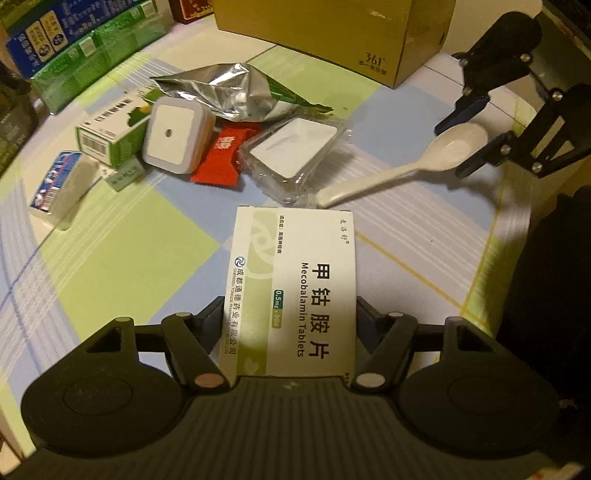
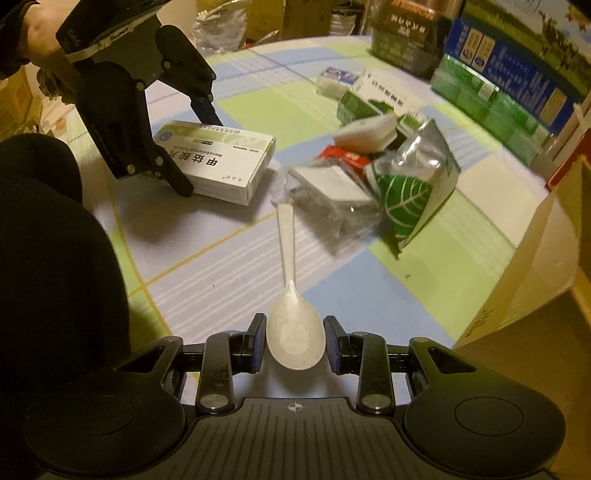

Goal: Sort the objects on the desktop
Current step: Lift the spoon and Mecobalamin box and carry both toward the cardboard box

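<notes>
1. Counter [image 1: 110, 258], under a checked cloth of green, blue and white, carries everything; a person's dark sleeve shows at its near edge.
2. Cardboard box [image 1: 332, 33] stands at the far side in the left wrist view, with green and blue cartons [image 1: 74, 62] stacked along the far left.
3. Left hand-held gripper [image 1: 290, 321] is clamped on the sides of the tablet box [image 1: 295, 288], a white and green pack marked "Mecobalamin Tablets". In the right wrist view that box lies flat on the cloth.
4. Right hand-held gripper [image 2: 294, 341] has its jaws apart on either side of the spoon's bowl, with small gaps showing, so it does not grip it.
5. Foil bag [image 1: 236, 92], silver with a green leaf print, lies crumpled at the back of the pile.
6. Green and white box [image 1: 110, 133] lies left of the pile, and a small blue and white pack [image 1: 59, 184] sits nearer the left edge.
7. White square device [image 1: 173, 134] leans tilted against the green and white box.
8. Clear wrapped white block [image 1: 295, 147] lies just beside the spoon's handle end.
9. Spoon [image 2: 291, 295], off-white, lies flat on the cloth with its handle pointing toward the pile.
10. Red packet [image 1: 221, 158] lies between the square device and the wrapped block.
</notes>
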The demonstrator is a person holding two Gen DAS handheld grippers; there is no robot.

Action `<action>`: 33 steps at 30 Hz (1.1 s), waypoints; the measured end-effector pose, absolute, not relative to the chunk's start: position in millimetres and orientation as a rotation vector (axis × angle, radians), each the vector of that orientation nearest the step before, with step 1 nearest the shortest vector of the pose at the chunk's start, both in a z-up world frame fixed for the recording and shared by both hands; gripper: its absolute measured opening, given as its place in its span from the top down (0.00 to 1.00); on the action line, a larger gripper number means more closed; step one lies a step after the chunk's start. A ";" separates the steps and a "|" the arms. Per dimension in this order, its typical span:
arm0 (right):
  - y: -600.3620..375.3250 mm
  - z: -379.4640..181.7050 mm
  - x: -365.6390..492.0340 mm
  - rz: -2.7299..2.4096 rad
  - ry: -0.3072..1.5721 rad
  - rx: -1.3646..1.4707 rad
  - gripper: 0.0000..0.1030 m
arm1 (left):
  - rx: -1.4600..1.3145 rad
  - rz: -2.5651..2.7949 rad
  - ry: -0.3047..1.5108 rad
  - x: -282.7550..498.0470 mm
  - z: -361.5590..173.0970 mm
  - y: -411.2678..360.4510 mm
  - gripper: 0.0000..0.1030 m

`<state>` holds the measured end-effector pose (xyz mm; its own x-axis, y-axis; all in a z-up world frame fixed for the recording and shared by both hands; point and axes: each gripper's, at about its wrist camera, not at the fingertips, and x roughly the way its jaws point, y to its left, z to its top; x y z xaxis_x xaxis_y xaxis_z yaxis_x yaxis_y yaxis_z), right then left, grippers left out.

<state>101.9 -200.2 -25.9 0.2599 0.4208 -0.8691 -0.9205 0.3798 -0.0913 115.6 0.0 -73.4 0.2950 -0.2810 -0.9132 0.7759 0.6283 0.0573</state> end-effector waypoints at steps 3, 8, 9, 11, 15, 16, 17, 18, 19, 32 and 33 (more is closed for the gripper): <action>-203.1 -17.5 97.7 1.008 0.861 -0.686 0.71 | 0.556 -0.724 1.049 112.2 -64.6 3.3 0.35; -209.1 -0.2 87.7 0.993 0.826 -0.661 0.71 | 0.519 -0.675 1.041 105.1 -47.1 6.9 0.35; -210.4 4.1 86.3 0.986 0.818 -0.652 0.71 | 0.507 -0.661 1.038 103.6 -42.6 7.0 0.35; -214.5 15.1 84.5 0.969 0.801 -0.619 0.71 | 0.477 -0.628 1.033 102.0 -33.2 6.3 0.35; -226.1 39.4 84.6 0.893 0.767 -0.533 0.71 | 0.398 -0.561 1.016 101.1 -10.0 -0.9 0.35; -229.5 45.5 85.5 0.871 0.761 -0.508 0.71 | 0.384 -0.545 1.009 100.9 -4.3 -4.5 0.35; -234.5 52.2 86.9 0.844 0.752 -0.478 0.71 | 0.370 -0.534 1.002 100.4 0.7 -8.8 0.35; -240.1 58.8 88.2 0.820 0.743 -0.451 0.71 | 0.351 -0.526 0.992 100.1 7.0 -14.5 0.35; -247.9 66.2 90.3 0.790 0.732 -0.415 0.71 | 0.335 -0.522 0.983 100.2 11.9 -20.6 0.35; -356.3 125.3 144.9 0.498 0.634 -0.202 0.71 | 0.250 -0.598 0.828 135.0 65.2 -159.4 0.35; -361.6 124.5 153.2 0.486 0.634 -0.195 0.71 | 0.248 -0.607 0.825 139.7 66.0 -171.8 0.35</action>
